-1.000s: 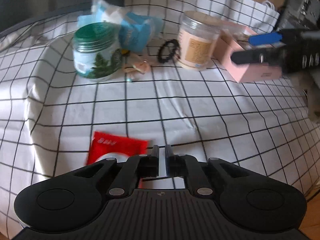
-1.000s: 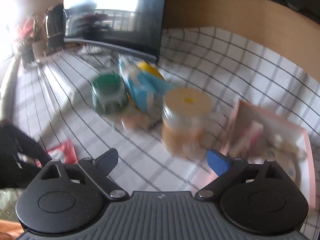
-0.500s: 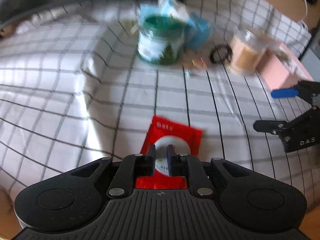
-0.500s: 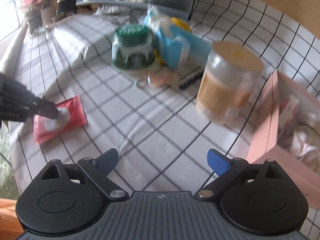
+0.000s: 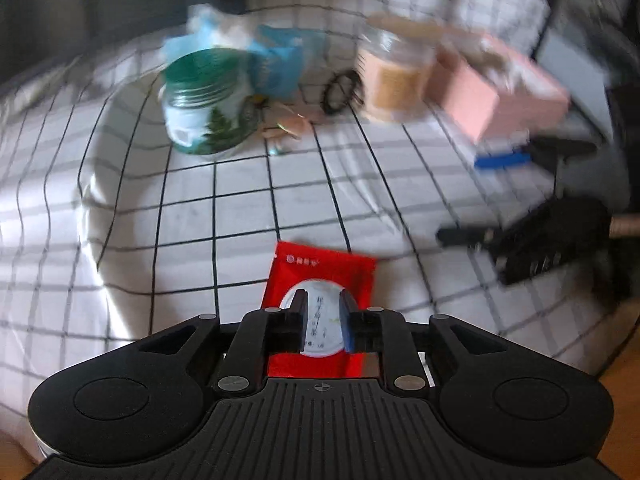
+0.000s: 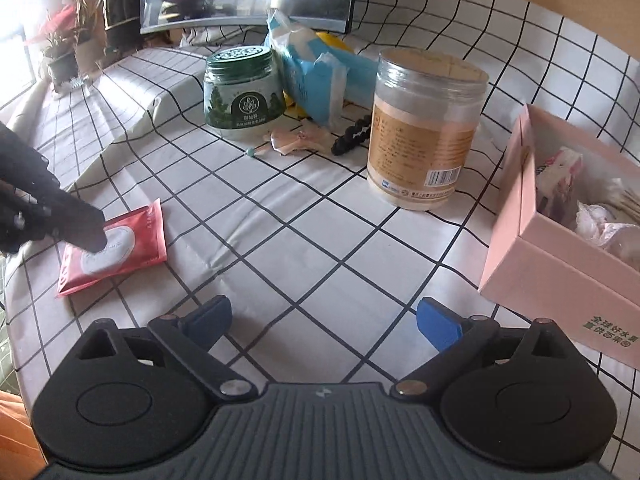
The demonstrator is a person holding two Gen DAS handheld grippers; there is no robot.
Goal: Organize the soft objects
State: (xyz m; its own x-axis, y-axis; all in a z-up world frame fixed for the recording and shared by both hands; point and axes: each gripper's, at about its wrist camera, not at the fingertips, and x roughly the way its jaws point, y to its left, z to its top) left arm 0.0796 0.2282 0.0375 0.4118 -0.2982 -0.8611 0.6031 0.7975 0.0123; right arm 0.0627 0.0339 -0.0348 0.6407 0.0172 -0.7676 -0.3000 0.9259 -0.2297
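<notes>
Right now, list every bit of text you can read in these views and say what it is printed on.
"全球好水果 重供百果" is a tentative reading, printed upside down on the pink box.
Green jar: leaf logo, Chinese line below too small to read.
Clear tub: barcode and fine print, unreadable.
Red sachet: small white brand mark and vertical characters on its white circle, too blurred to read.

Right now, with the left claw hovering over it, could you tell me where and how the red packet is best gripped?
Take the red packet by its near short edge, coming in low from the table's front. It lies flat on the checked cloth, so a pinch from above finds nothing to close on. The left claw, slightly parted, already points at it; the right claw is open and apart.
</notes>
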